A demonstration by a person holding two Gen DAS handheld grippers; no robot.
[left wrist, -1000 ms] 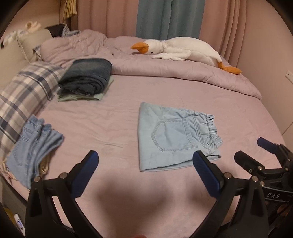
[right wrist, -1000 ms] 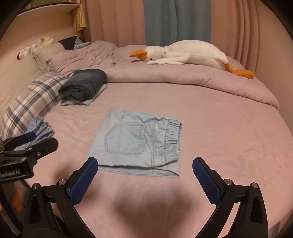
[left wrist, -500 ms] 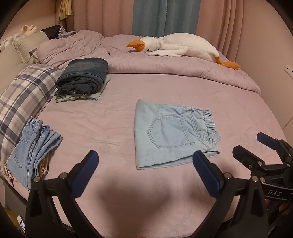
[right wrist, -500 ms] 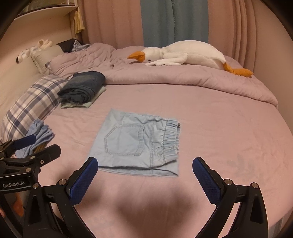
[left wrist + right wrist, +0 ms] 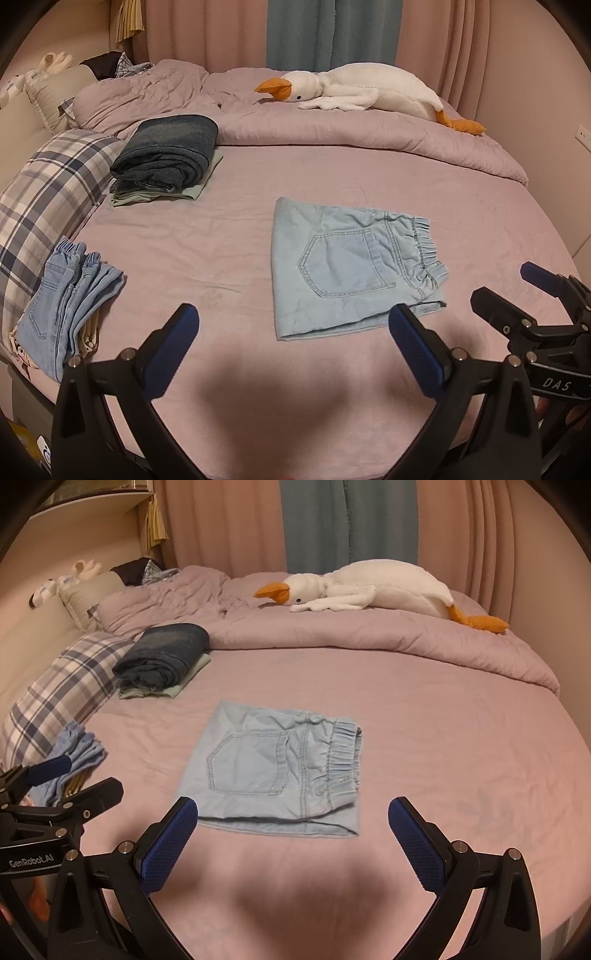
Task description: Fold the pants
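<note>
Pants (image 5: 351,269) folded, farther from both claws than before, left claw (image 5: 295,332) and right claw (image 5: 293,823) wide

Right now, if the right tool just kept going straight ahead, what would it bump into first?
Most likely the folded light blue denim pants lying on the pink bed sheet. The right tool is open and empty, and the pants' near edge sits between its blue fingers. Its height above them is hard to judge.

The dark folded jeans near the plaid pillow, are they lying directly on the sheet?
No, the dark folded jeans rest on a pale green folded garment.
</note>
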